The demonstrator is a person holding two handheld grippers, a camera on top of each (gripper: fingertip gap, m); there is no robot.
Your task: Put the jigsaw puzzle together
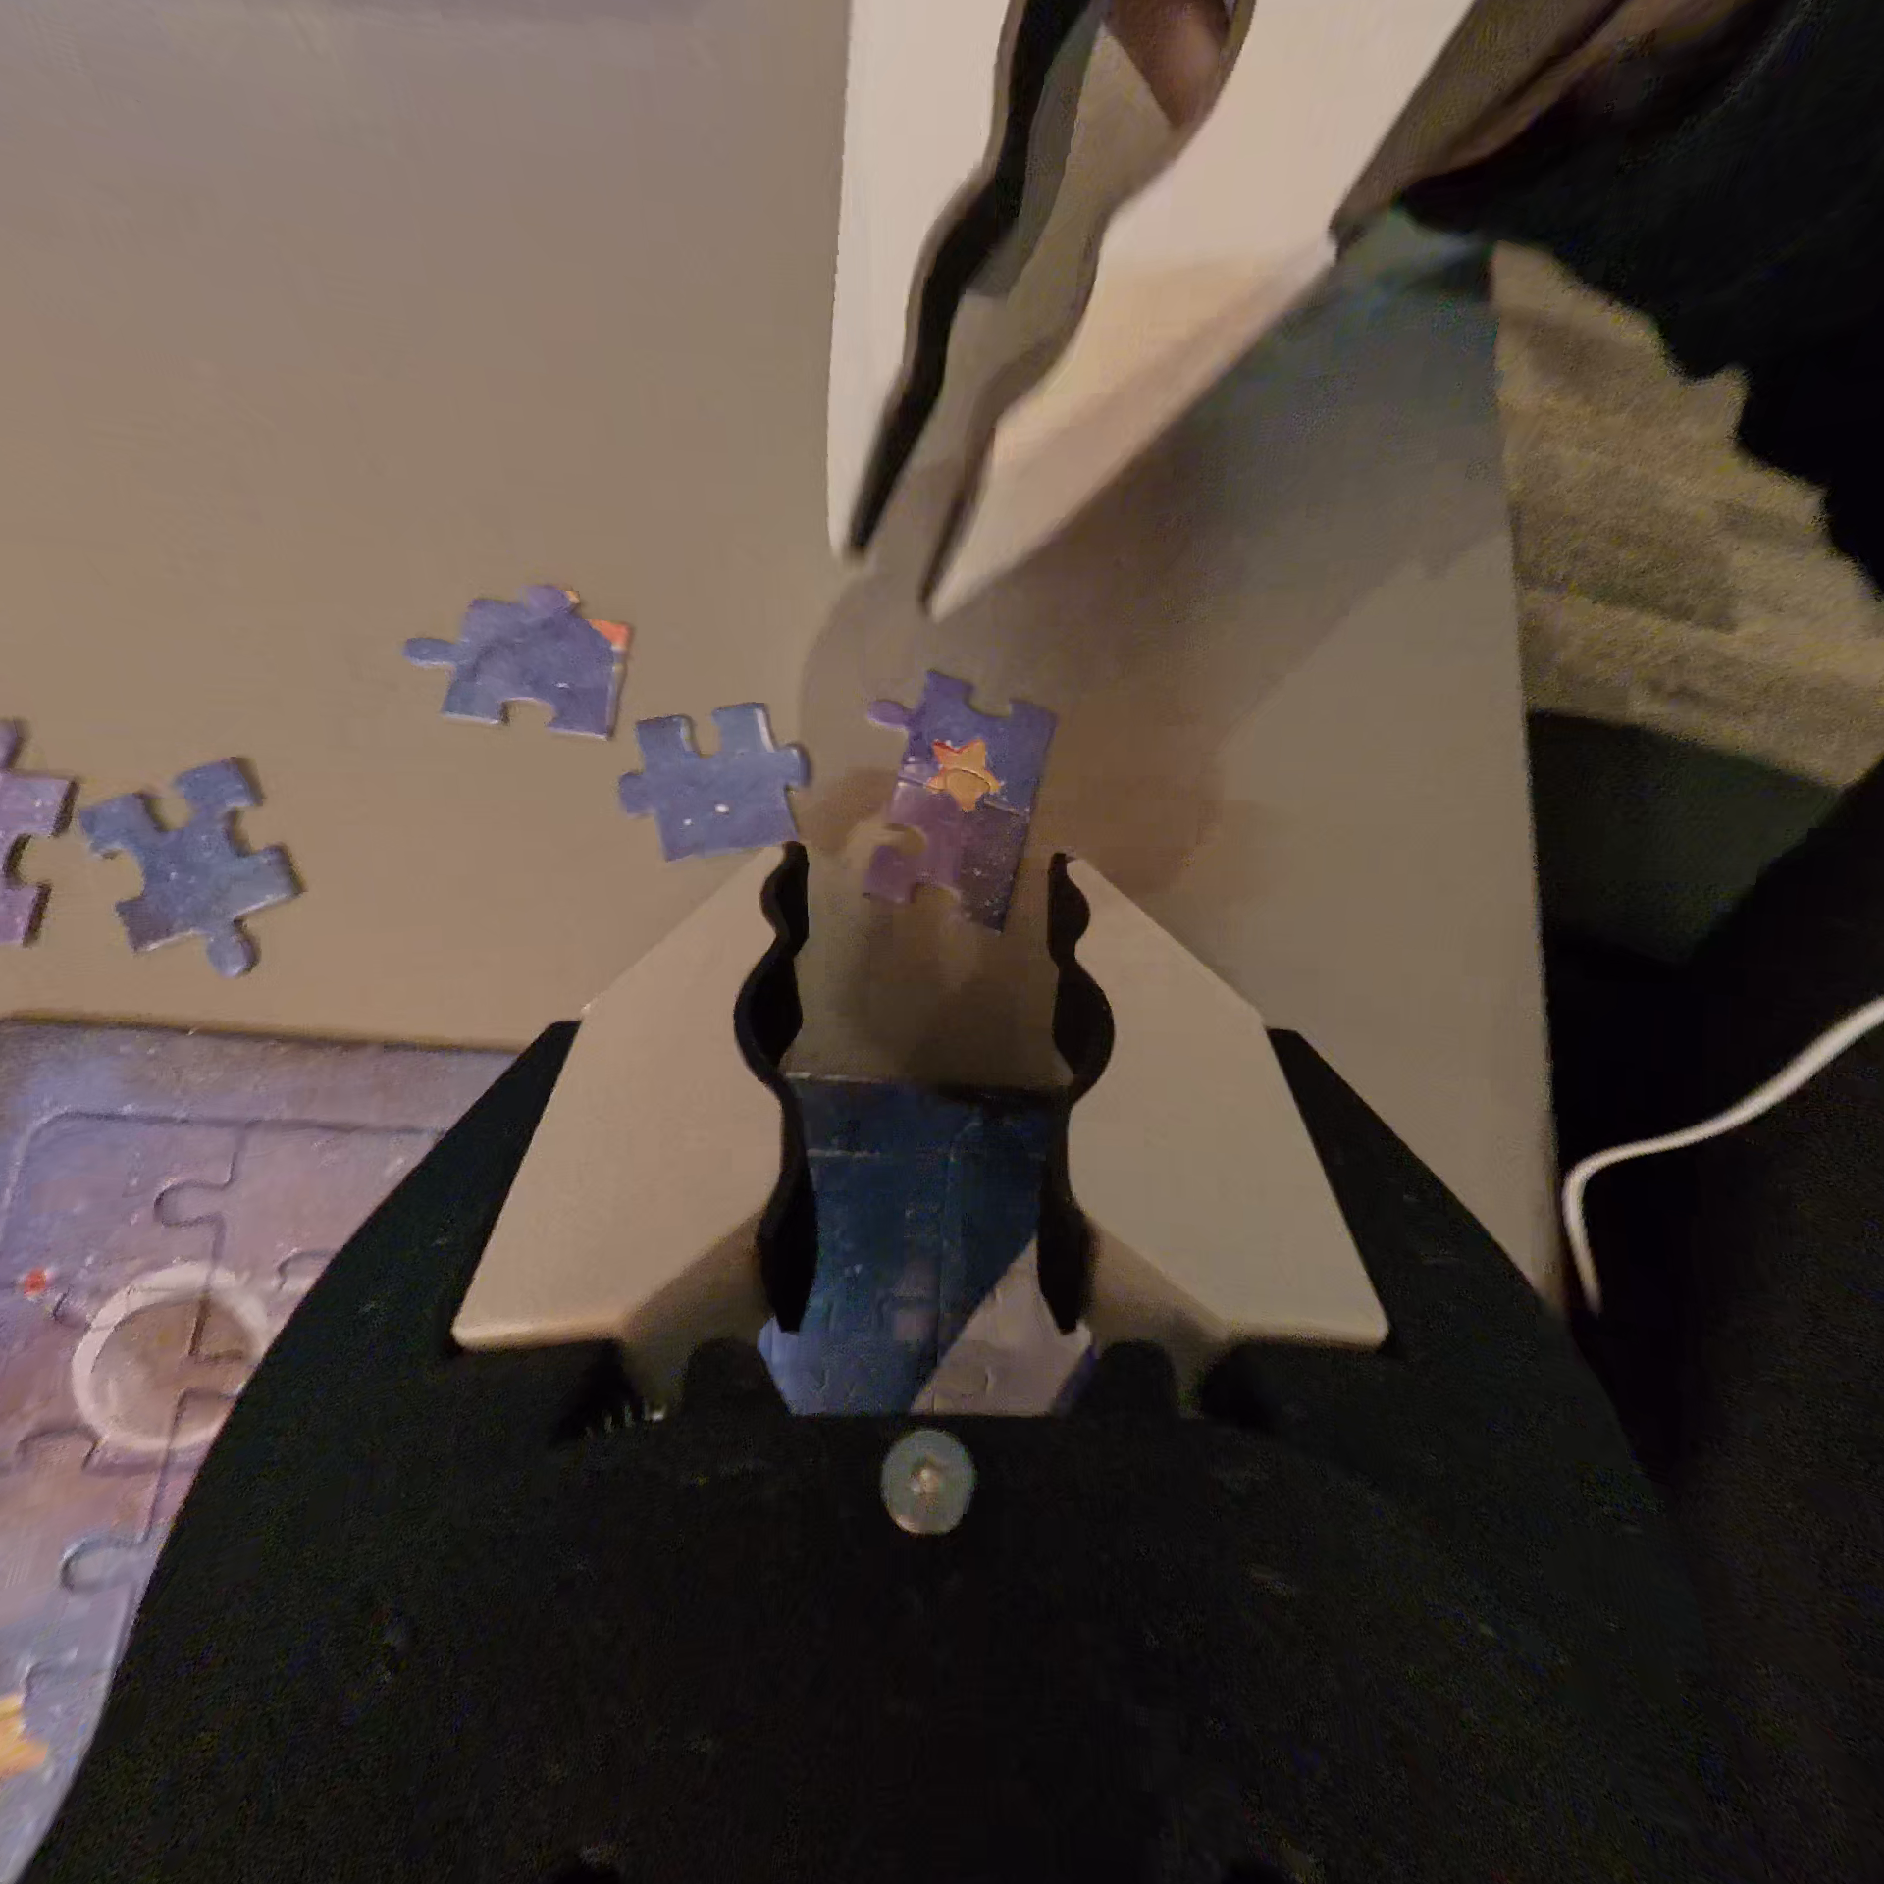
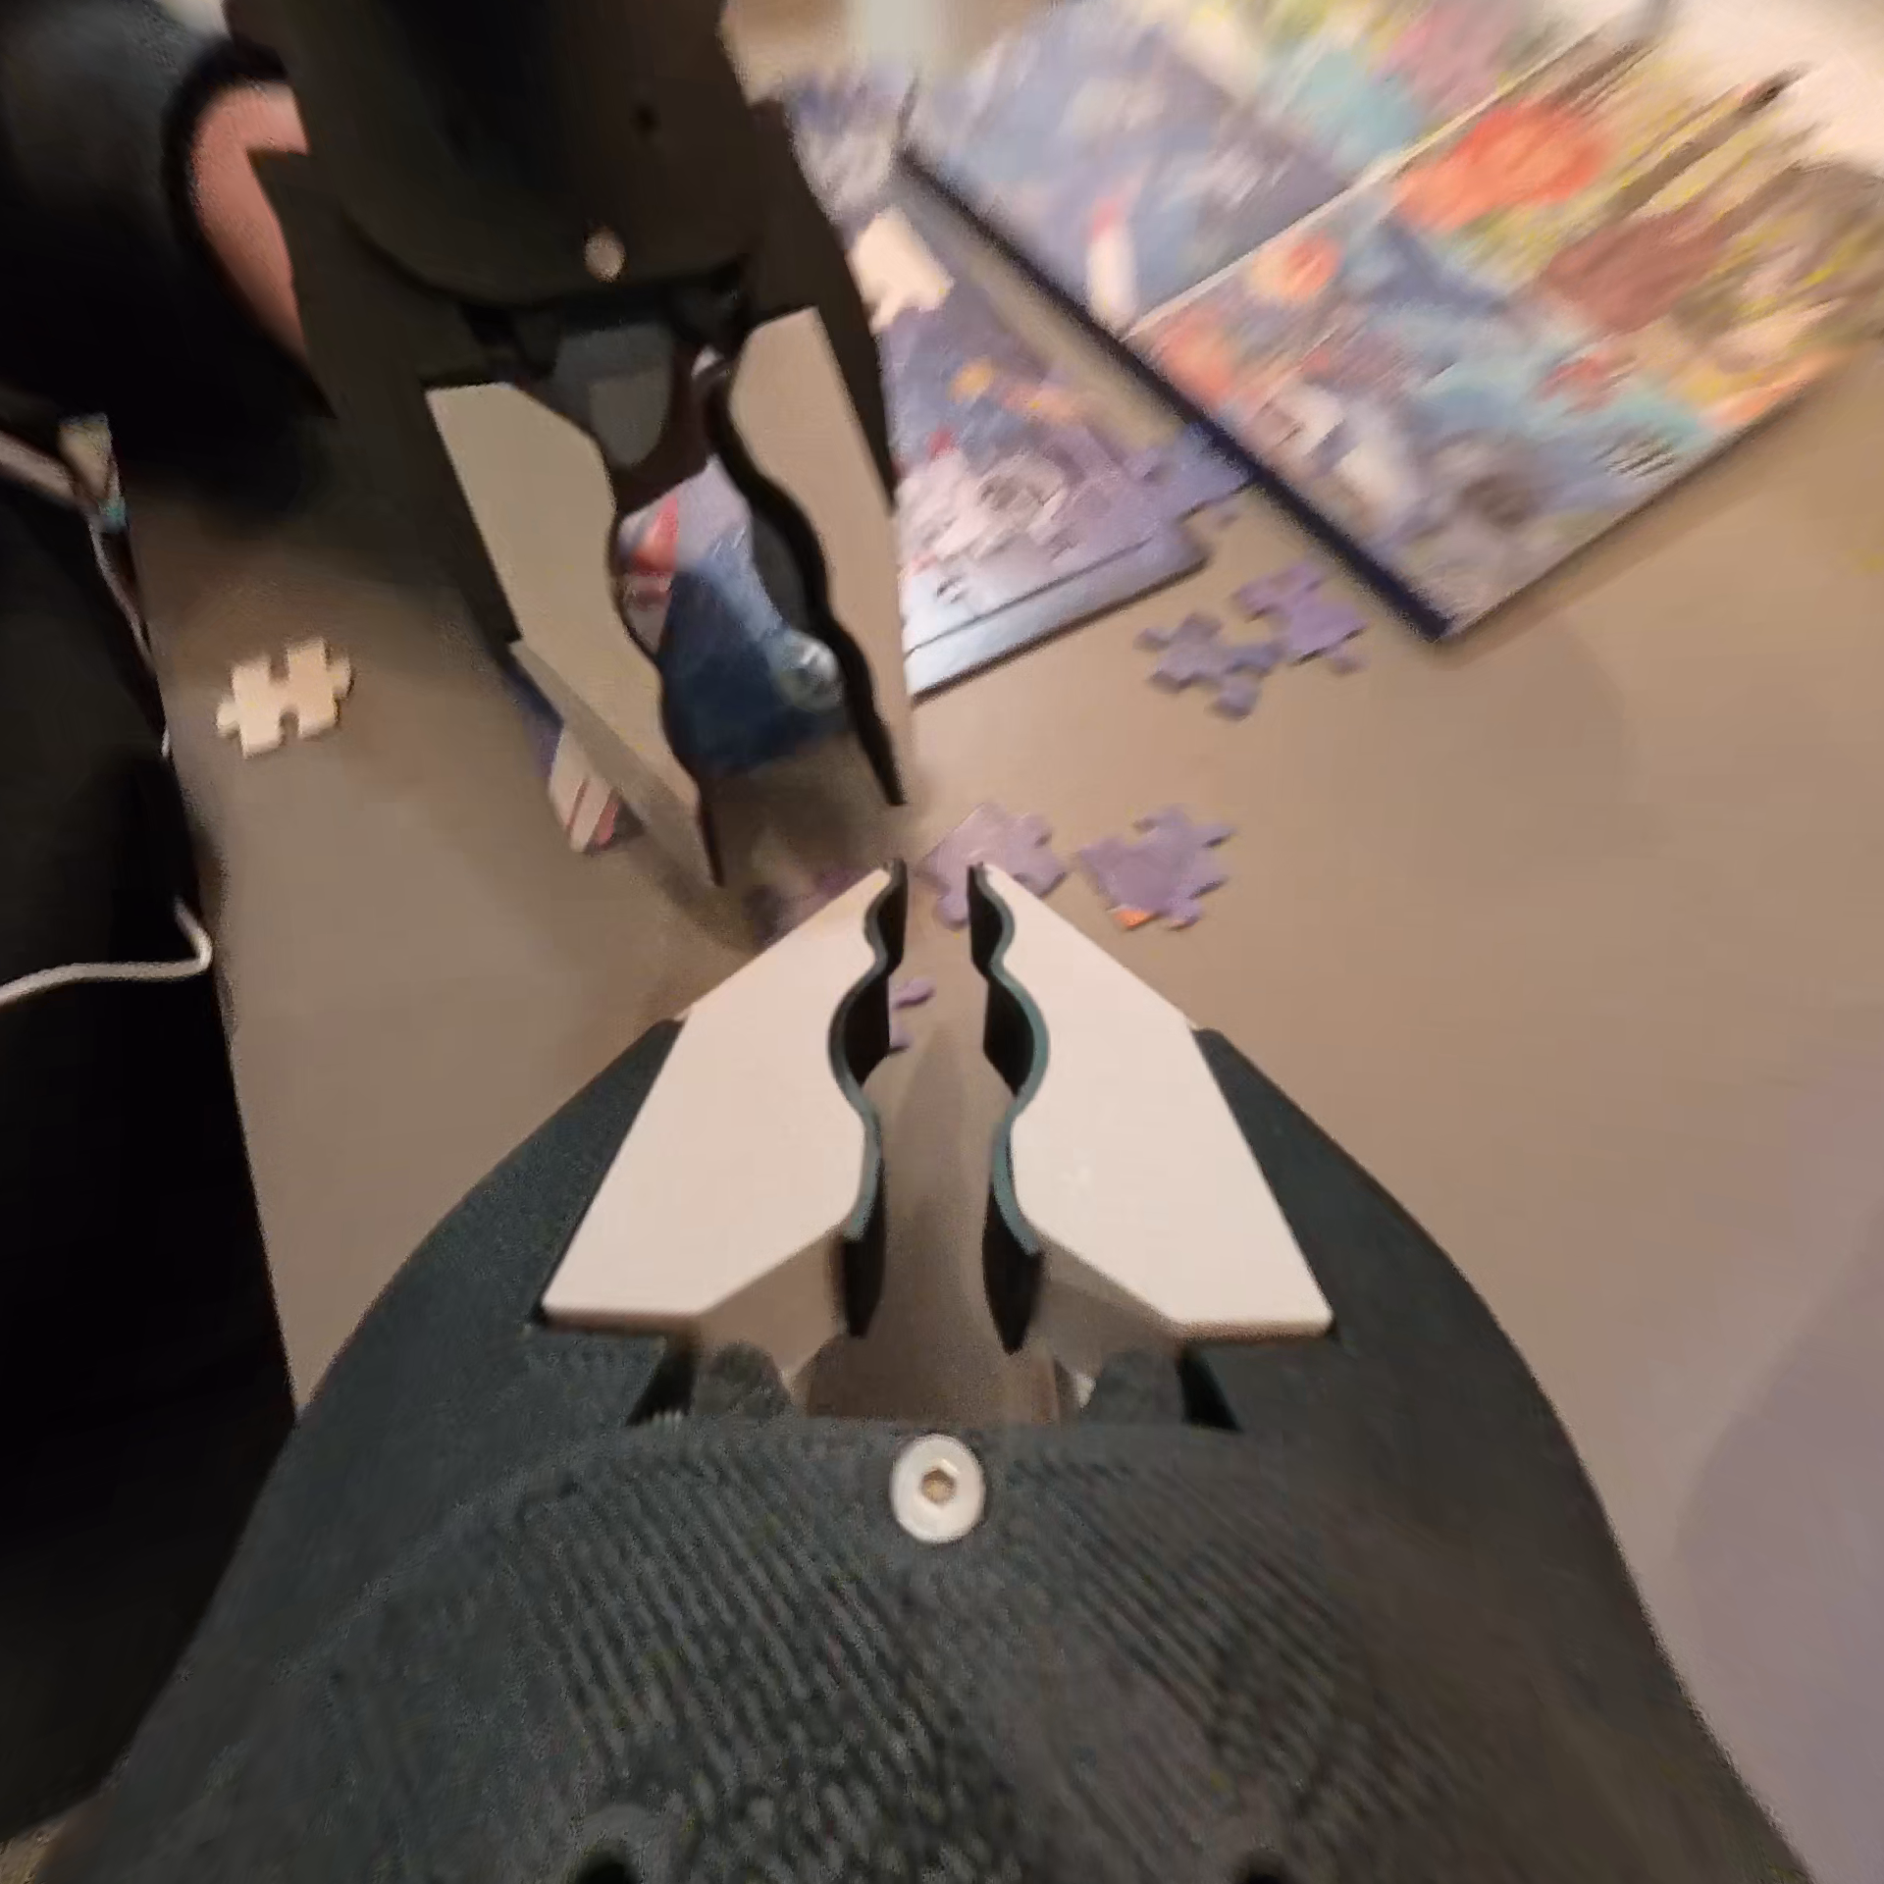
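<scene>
A purple piece with an orange star (image 1: pixel 963 805) lies on the beige table (image 1: pixel 306 357), just ahead of my left gripper (image 1: pixel 926 865). That gripper is open and empty, low over the table. My right gripper (image 2: pixel 936 872) comes in from above, its jaws a narrow gap apart with nothing between them. It shows in the left wrist view (image 1: pixel 895 571) hovering over the star piece. The left gripper also shows in the right wrist view (image 2: pixel 805 838). The assembled part of the puzzle (image 1: pixel 153 1274) lies at lower left. It also shows, blurred, in the right wrist view (image 2: pixel 1019 459).
Loose blue-purple pieces lie in a row: one (image 1: pixel 714 780), one with an orange corner (image 1: pixel 530 663), another (image 1: pixel 194 867). A face-down white piece (image 2: pixel 285 693) lies apart. Colourful picture boards (image 2: pixel 1427 306) lie beyond. The table edge, a white cable (image 1: pixel 1682 1132) and dark clothing are at the right. Left tips to right tips: about 5 centimeters.
</scene>
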